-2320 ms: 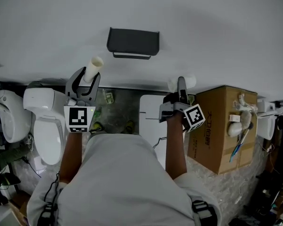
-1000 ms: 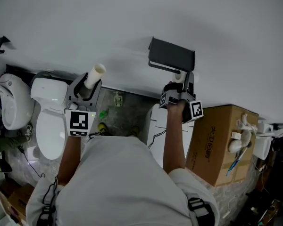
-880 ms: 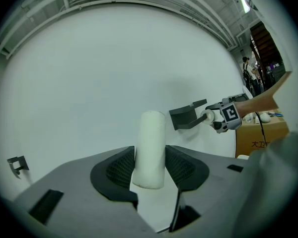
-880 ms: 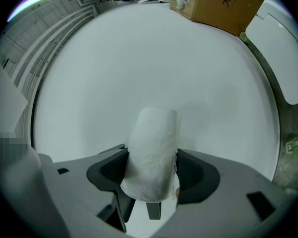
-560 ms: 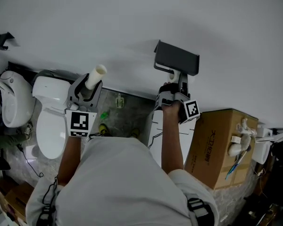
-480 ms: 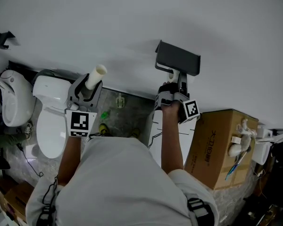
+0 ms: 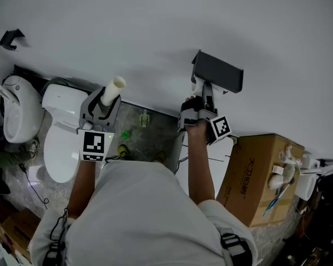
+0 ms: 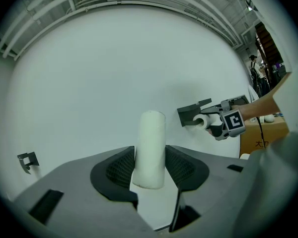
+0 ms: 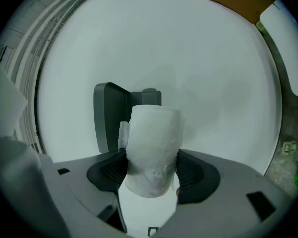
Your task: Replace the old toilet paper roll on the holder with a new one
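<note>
Closing on the wall since the earlier frame, right gripper jaws pinch the new roll, long axis along the jaws, just beside the dark holder. Left gripper, well apart, clamps the old tube.

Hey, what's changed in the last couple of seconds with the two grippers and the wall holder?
The right gripper, jaws clamped on the new paper roll, has moved from near the cardboard box up to the dark wall holder, roll just under its cover. The left gripper keeps holding the empty cardboard tube; nothing was let go.
</note>
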